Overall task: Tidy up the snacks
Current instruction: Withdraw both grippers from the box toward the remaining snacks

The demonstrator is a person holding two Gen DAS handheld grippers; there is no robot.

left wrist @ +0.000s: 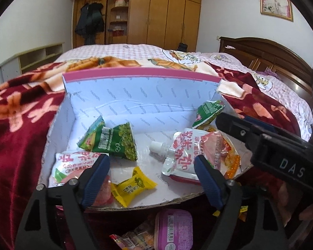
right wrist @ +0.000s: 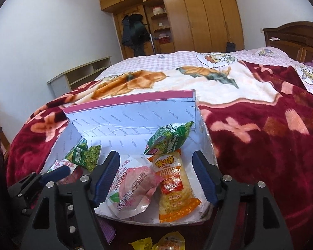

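Note:
A white box with a pink rim (left wrist: 135, 87) lies open on the bed and holds several snacks. My left gripper (left wrist: 151, 158) hangs open over its near edge. A yellow candy (left wrist: 133, 184) lies between and below its fingers, a green pea packet (left wrist: 114, 143) beyond, and a capped pink pouch (left wrist: 183, 156) to the right. My right gripper (right wrist: 156, 156) is open above a pink pouch (right wrist: 133, 189) and an orange cracker packet (right wrist: 173, 187), touching neither. A second green packet (right wrist: 169, 139) leans in the far right corner.
A purple tin (left wrist: 173, 229) and loose wrapped snacks (left wrist: 133, 239) lie on the red flowered blanket (left wrist: 20, 125) in front of the box. A yellow candy (right wrist: 141, 244) lies below the right gripper. The wooden headboard (left wrist: 271, 58) stands at the right and a wardrobe (left wrist: 167, 16) behind.

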